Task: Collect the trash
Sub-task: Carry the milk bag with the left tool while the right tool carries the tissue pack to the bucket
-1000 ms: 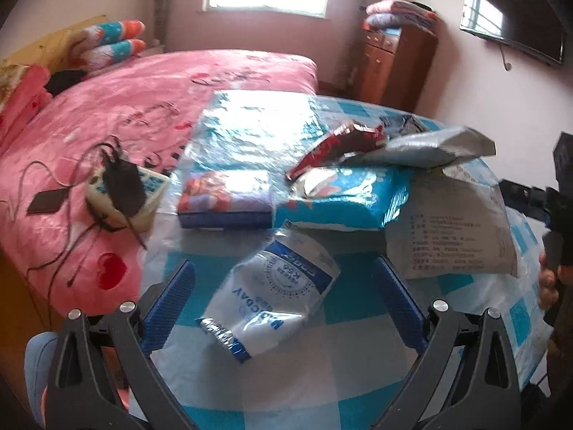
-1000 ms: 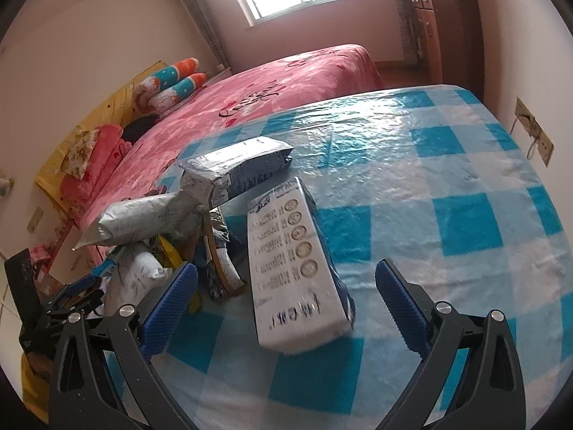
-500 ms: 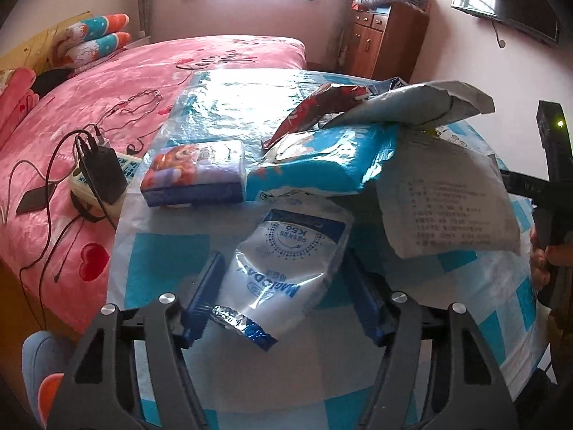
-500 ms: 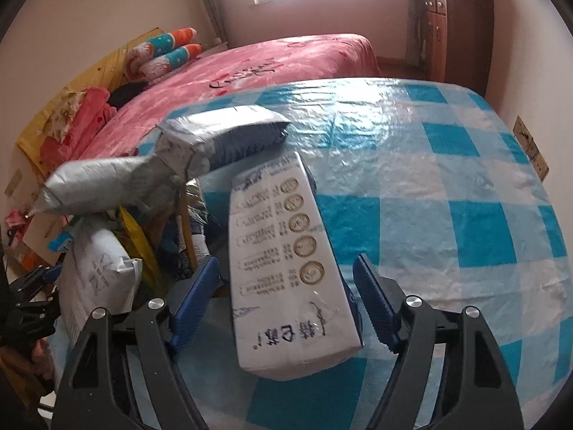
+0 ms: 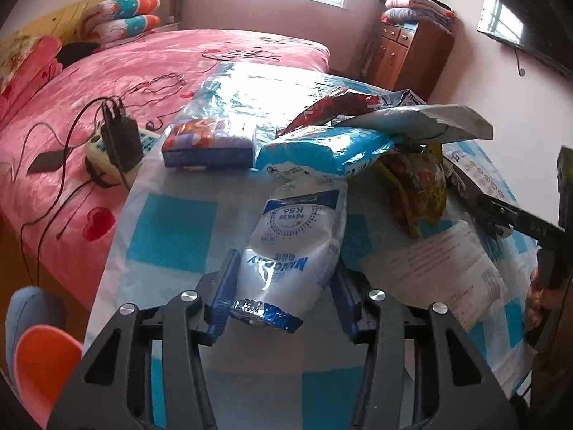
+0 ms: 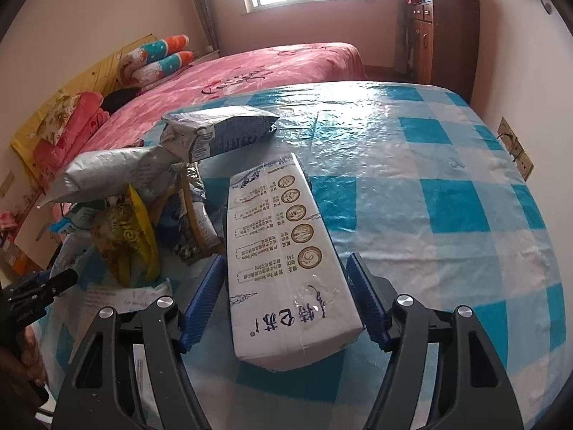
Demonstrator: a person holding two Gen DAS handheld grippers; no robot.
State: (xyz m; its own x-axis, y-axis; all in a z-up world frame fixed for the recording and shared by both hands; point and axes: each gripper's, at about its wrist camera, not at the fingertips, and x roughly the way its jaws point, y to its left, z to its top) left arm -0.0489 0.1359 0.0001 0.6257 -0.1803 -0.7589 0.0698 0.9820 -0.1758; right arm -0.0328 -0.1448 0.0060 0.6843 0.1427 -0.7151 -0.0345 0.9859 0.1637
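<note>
The left gripper (image 5: 284, 297) clamps the pouch (image 5: 292, 251) by its near end for lifting. The right gripper (image 6: 283, 301) squeezes the pack (image 6: 286, 247) near the table's (image 6: 447, 179) front edge.

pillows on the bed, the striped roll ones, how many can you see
2. Both stacked at the head of the pink bed: the upper pillow with an orange end, the lower pillow right beneath it. More may be hidden behind.
</note>
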